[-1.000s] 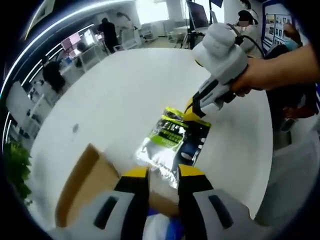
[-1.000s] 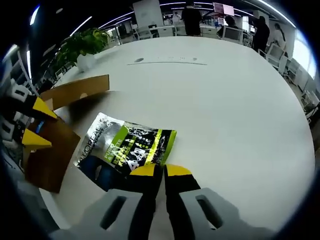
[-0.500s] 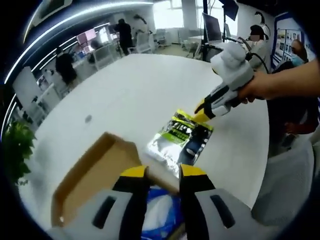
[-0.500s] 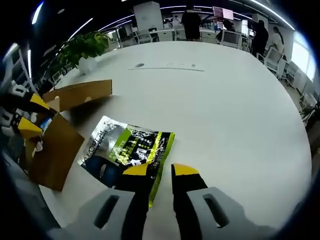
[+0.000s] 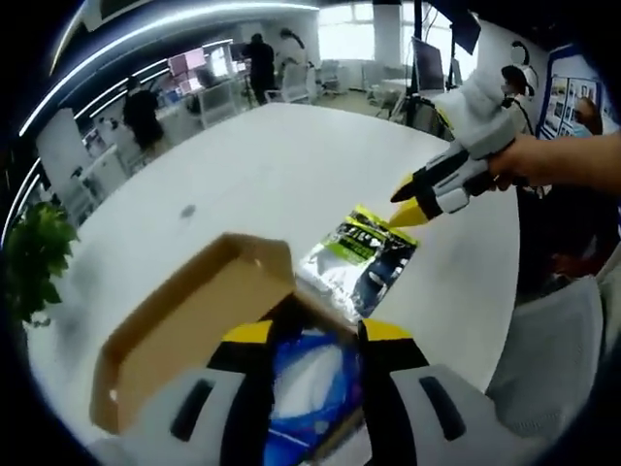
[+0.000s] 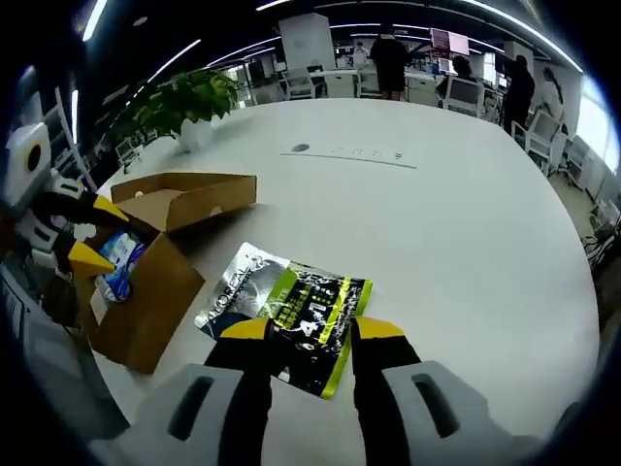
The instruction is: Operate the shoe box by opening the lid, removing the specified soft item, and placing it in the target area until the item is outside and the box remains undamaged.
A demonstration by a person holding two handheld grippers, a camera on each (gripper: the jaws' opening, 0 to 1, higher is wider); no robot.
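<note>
Right gripper [image 6: 307, 330]: jaws apart, gripping nothing, yellow tips hanging just above the near edge of the pouch [image 6: 289, 315]. Seen from the left gripper view, the same gripper [image 5: 412, 206] is held by a hand [image 5: 529, 160], tips just past the pouch's [image 5: 361, 258] far corner.

Pouch is flat glossy foil, silver/black with a lime-green band, lying on the table [image 6: 456, 233] outside the box, just beside it.

Left gripper [image 5: 315, 335]: jaws apart, nothing between them, over the open box [image 5: 184, 330]. In the right gripper view it [image 6: 82, 233] sits at the box's [image 6: 146, 291] open top.

Box is brown corrugated cardboard, lid flap [image 6: 194, 194] folded back, edges look intact. Blue-and-white soft packaging [image 5: 309, 383] inside.

Table is smooth white, rounded, wide open past the pouch. Potted plant [image 6: 189, 102] at far edge. People and desks well beyond.
</note>
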